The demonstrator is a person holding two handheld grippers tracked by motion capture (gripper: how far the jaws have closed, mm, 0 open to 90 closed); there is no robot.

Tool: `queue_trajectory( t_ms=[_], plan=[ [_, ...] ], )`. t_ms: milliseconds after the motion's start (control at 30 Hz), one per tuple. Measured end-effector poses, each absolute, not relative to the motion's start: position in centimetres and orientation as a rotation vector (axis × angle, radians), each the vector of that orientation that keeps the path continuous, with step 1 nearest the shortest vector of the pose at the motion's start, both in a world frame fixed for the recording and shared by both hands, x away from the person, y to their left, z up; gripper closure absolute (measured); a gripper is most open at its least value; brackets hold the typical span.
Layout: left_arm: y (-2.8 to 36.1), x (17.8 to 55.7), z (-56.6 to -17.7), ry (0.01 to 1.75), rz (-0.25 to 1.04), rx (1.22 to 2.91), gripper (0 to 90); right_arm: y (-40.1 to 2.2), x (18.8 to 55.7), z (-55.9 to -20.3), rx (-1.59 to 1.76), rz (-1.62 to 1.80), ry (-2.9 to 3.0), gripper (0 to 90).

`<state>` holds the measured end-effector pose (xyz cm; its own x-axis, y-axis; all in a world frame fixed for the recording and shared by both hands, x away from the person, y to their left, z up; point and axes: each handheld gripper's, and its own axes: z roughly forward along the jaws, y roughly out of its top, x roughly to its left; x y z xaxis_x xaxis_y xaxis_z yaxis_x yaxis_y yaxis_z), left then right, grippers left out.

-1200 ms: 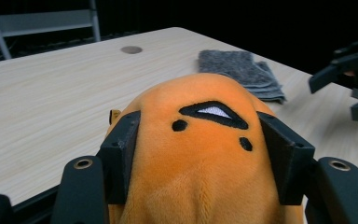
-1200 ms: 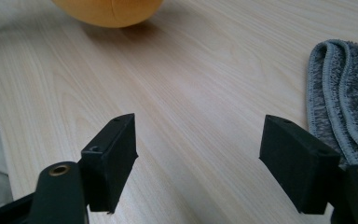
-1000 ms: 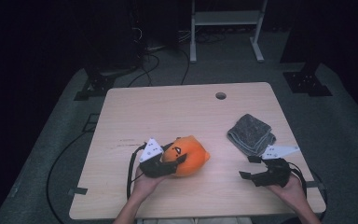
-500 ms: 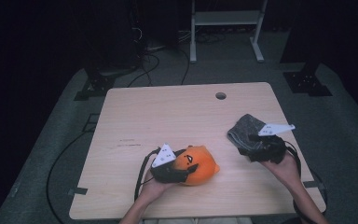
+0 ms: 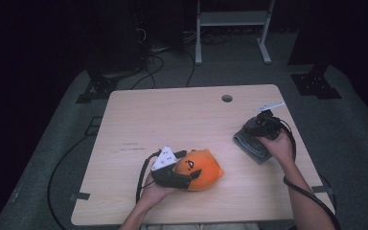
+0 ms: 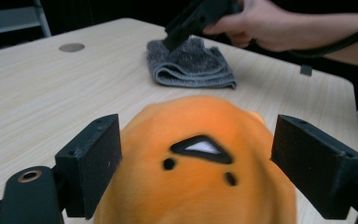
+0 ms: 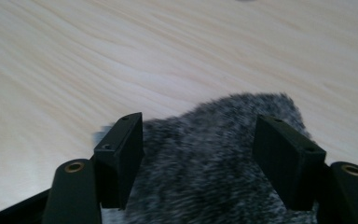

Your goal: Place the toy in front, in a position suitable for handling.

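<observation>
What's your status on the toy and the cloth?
Left gripper jaws just opening, orange toy between them, right pad clear. Right gripper open over grey cloth, jaws just closing, no grip yet. Table clear between.

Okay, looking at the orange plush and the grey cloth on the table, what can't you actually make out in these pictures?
- Orange plush toy: in the left gripper view the bottom edge cuts off its lower part; whether the pads touch its sides is unclear.
- Grey cloth: blurred in the right gripper view, its near part cut off at the bottom edge.
- Right gripper: in the high view the hand covers it, so its jaw gap is too small to judge.
</observation>
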<state>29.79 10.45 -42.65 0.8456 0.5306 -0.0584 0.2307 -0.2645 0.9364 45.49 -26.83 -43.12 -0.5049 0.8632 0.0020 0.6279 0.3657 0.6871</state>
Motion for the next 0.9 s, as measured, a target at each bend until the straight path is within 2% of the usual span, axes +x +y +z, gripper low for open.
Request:
queue_trajectory(
  t_ms=[333, 633, 900],
  plan=[
    [11.6, 29.5, -42.2, 0.571, 0.328, 1.864, 13.3, -27.6, 46.5, -46.4, 1.436, 0.823, 2.265, 37.5],
    [12.0, 29.2, -42.6, 0.58, 0.338, 1.905, 11.9, -28.1, 44.6, -46.8, 1.337, 0.884, 2.28, 65.9],
    [12.0, 29.8, -43.1, 0.604, 0.293, 1.937, 10.5, -29.2, 41.5, -46.8, 1.305, 0.952, 2.351, 76.5]
  ],
)
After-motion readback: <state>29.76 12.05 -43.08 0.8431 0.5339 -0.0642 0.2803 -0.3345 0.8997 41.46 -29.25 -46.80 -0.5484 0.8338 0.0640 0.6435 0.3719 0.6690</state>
